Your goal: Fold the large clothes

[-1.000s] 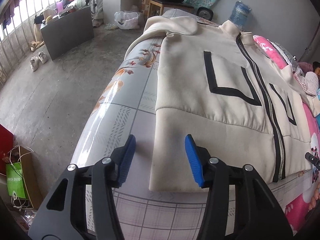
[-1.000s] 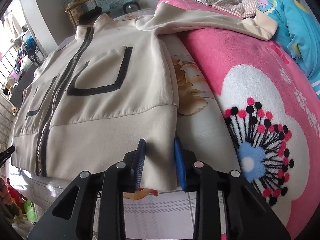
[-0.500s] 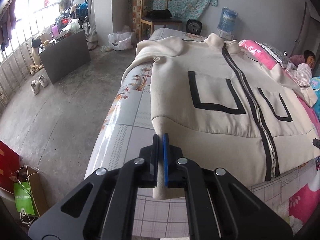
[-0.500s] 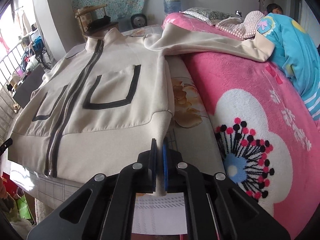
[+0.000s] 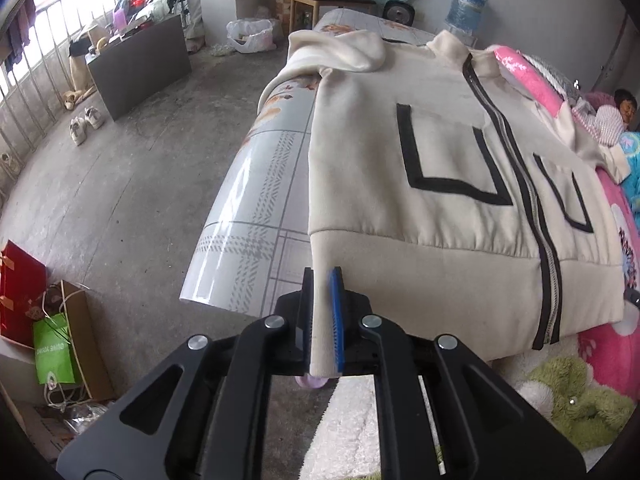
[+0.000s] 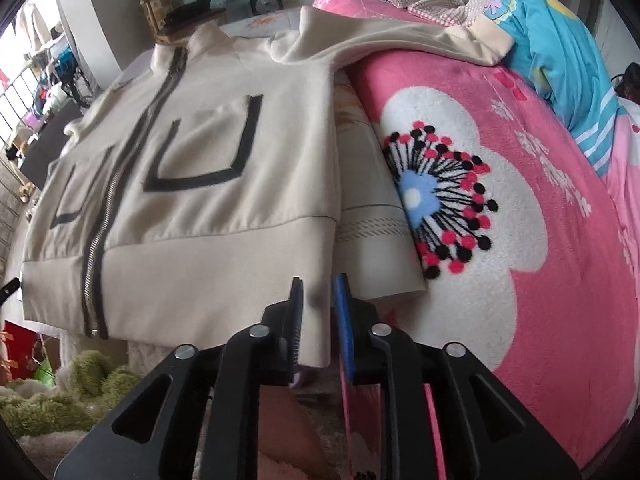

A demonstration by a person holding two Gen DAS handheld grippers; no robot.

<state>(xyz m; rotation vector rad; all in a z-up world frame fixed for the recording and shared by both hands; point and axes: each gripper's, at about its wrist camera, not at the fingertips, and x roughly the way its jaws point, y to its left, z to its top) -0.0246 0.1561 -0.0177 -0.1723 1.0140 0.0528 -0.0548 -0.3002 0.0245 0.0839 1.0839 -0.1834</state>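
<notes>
Jacket hem caught in both tongs

The left gripper (image 5: pixel 322 320) clamped the cream jacket (image 5: pixel 420 152) hem corner while easing open; the right gripper's (image 6: pixel 320 328) jaws, opening, straddled the other corner, jacket (image 6: pixel 192 200) spreading toward twelve o'clock.

Your view of the jacket (image 6: pixel 192 216) blurs in the right wrist camera; its far sleeve cuff (image 6: pixel 492 42) drapes across the pink blanket (image 6: pixel 540 320), hiding part of it. The left wrist camera cuts off the shoes (image 5: pixel 8 160) at its left edge.
</notes>
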